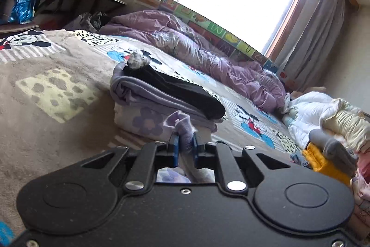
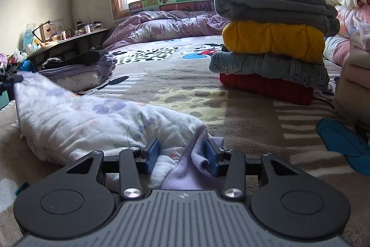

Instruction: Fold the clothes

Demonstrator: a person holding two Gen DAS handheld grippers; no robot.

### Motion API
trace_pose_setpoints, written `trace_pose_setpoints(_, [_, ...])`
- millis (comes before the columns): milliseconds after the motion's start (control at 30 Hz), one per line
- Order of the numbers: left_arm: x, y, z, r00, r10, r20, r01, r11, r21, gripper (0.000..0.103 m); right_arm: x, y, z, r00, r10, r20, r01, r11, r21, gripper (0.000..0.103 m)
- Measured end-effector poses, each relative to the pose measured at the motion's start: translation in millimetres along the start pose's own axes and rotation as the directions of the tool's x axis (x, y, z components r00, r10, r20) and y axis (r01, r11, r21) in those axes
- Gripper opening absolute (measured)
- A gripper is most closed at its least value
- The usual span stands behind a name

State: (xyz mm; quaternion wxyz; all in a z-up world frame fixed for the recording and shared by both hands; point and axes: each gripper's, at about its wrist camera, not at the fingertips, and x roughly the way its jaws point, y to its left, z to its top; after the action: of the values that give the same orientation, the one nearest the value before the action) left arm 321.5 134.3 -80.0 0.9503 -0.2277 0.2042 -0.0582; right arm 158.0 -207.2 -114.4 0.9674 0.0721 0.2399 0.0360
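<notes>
Clearly, left gripper [image 1: 185, 141] pinches floral garment [image 1: 182, 124]; right gripper [image 2: 182, 154] spread around it; letters unreadable.

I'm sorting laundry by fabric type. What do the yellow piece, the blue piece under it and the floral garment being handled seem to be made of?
Yellow piece: chunky knit, probably wool or acrylic; thick cable-like ridges, matte.
Blue piece: looks like denim; faded blue, stitched seams.
Floral garment: soft, fuzzy fleece or flannel, likely; napped white surface with purple flowers, lilac lining.
</notes>
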Motion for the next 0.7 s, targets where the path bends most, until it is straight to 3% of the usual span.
trace_pose_setpoints(100, [14,11,-13,0.997,0.043,-0.060,-0.044,0.999,-0.011,0.009,-1,-2,0,1.000,0.003,0.001,-0.003,1.000,0.008,0.046])
trace_pose_setpoints(333, [16,18,-19,0.992,0.072,-0.103,-0.074,0.997,-0.014,0.009,0,-4,1,1.000,-0.007,-0.007,0.008,1.000,0.011,0.050])
trace_pose_setpoints(400, [18,20,-22,0.988,0.088,-0.124,-0.091,0.996,-0.012,0.009,0,-5,1,1.000,-0.011,-0.010,0.011,1.000,0.012,0.055])
trace_pose_setpoints(633, [16,20,-26,0.984,0.125,-0.130,-0.127,0.992,-0.008,0.011,2,-8,0,1.000,-0.024,-0.021,0.024,0.999,0.020,0.060])
trace_pose_setpoints(700, [16,23,-26,0.980,0.145,-0.139,-0.149,0.989,-0.021,0.016,2,-8,0,0.999,-0.027,-0.022,0.027,0.999,0.019,0.060])
